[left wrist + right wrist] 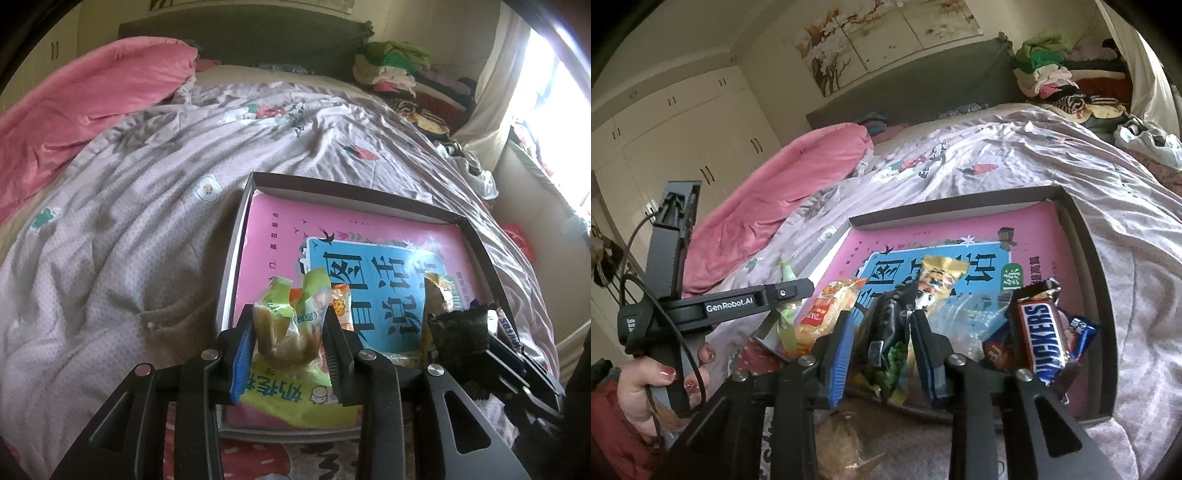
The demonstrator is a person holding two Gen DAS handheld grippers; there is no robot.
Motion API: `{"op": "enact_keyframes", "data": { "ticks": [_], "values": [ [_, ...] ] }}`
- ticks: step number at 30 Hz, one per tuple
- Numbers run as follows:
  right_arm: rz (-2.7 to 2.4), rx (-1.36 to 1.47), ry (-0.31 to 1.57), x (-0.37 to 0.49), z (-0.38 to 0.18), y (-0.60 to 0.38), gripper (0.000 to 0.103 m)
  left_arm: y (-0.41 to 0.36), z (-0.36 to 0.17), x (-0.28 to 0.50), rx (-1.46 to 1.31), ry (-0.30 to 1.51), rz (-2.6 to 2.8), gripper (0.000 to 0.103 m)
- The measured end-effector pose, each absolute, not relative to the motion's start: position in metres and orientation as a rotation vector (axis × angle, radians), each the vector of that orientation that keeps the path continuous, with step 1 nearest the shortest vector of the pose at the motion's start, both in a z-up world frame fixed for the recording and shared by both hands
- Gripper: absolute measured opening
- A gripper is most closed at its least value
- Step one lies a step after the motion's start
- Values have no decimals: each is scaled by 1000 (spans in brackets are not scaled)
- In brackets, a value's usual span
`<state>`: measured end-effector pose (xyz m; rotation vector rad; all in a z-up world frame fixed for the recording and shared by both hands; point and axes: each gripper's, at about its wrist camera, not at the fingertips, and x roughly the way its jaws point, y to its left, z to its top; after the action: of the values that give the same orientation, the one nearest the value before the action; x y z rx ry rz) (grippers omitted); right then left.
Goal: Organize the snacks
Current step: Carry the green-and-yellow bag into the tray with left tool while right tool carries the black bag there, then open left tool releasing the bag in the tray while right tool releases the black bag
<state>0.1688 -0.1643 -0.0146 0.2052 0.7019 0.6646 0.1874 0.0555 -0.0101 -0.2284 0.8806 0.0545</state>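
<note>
A shallow dark-rimmed box (pixel 369 186) lies on the bed with a pink and blue book (pixel 277 221) as its floor. My left gripper (pixel 290 314) is shut on a green-wrapped brown pastry (pixel 284 332), held over a yellow-green packet (pixel 295 398) at the box's near edge. My right gripper (pixel 881 321) stands open around a dark seaweed packet (pixel 882 332) that stays upright between the fingers, over the box's near side. A Snickers bar (pixel 1045 339), a blue packet (pixel 1082 328), an orange bun packet (pixel 827 310) and a gold packet (pixel 938 273) lie in the box.
A pink quilt (pixel 85 107) is bunched at the far left of the bed. Folded clothes (pixel 399 70) are piled by the headboard at the right. White wardrobes (pixel 683 129) stand to the left. A person's hand (pixel 646 384) holds the left gripper's handle.
</note>
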Motion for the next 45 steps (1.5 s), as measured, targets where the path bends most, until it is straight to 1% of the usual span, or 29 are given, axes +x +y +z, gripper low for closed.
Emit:
{"op": "enact_keyframes", "data": {
  "ticks": [8,11,20,22,29,35,39,42,45],
  "values": [
    [666,201,683,165,-10,-168,40,56,-10,187,-227,879,53,38],
    [667,199,679,163,-9,-168,41,56,-10,186,-232,876,50,41],
    [658,210,664,160,-6,-172,46,56,-5,182,-260,861,32,44],
    [658,207,660,159,-5,-172,47,57,-3,180,-264,858,29,47],
    [671,196,634,153,1,-173,50,58,4,175,-281,845,12,53],
    [681,195,632,152,3,-174,53,55,11,165,-297,842,1,64],
    [685,192,632,150,4,-174,54,51,14,154,-292,847,-17,66],
    [688,189,628,148,5,-175,56,46,14,146,-279,853,-28,70],
    [694,192,622,144,7,-177,58,43,13,136,-267,859,-40,71]
  ]
}}
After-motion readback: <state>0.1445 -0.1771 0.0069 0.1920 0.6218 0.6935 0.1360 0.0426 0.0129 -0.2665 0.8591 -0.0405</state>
